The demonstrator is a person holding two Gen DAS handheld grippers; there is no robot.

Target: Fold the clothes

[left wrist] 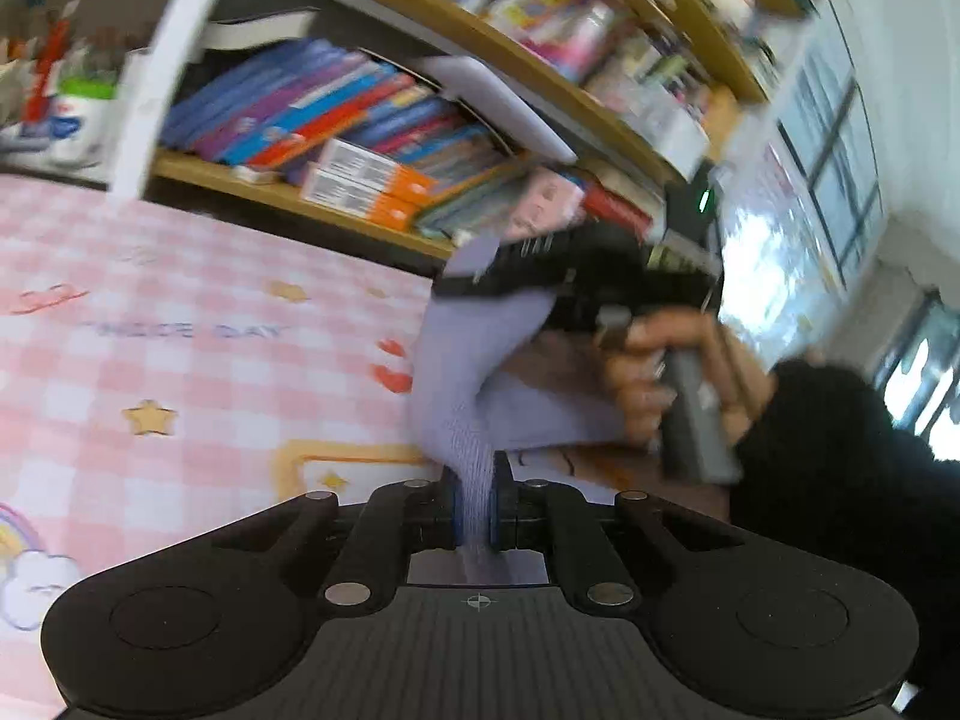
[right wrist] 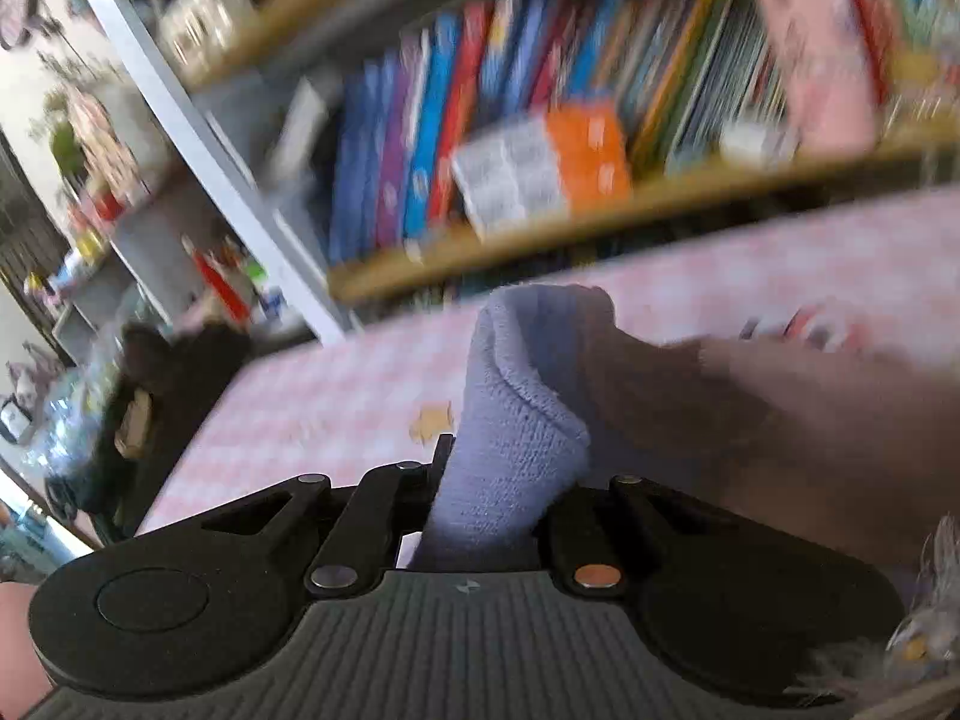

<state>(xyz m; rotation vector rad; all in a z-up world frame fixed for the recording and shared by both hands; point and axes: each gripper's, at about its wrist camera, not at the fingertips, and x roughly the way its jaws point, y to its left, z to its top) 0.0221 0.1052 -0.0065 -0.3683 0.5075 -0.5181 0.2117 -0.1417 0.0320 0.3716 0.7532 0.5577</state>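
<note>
Left wrist view: the left hand-held gripper (left wrist: pixel 475 507) is clamped on a lavender knit sock (left wrist: pixel 462 372), its blue pads pressing the fabric from both sides. The sock rises from the jaws toward twelve o'clock and stretches up to the right hand-held gripper (left wrist: pixel 474 285) at about one o'clock, which grips its other end. A hand (left wrist: pixel 666 372) at three o'clock wraps around the grey handle of that second tool, fingers curled, with a black sleeve (left wrist: pixel 840 450) behind it. The sock hangs lifted between the two tools, above a counter (left wrist: pixel 180 330) covered in a pink checked cloth with stars. Shelves of books (left wrist: pixel 336 120) run across the top from ten to two o'clock, tilted and blurred.

Right wrist view: the right hand-held gripper (right wrist: pixel 486 498) holds the bunched end of the same sock (right wrist: pixel 516 420), which bulges out at twelve o'clock and hides the fingertips. A blurred brown shape at three o'clock lies beside the sock; I cannot tell what it is. The pink counter (right wrist: pixel 336 384) sits behind, and the books (right wrist: pixel 480 120) fill the upper half.
</note>
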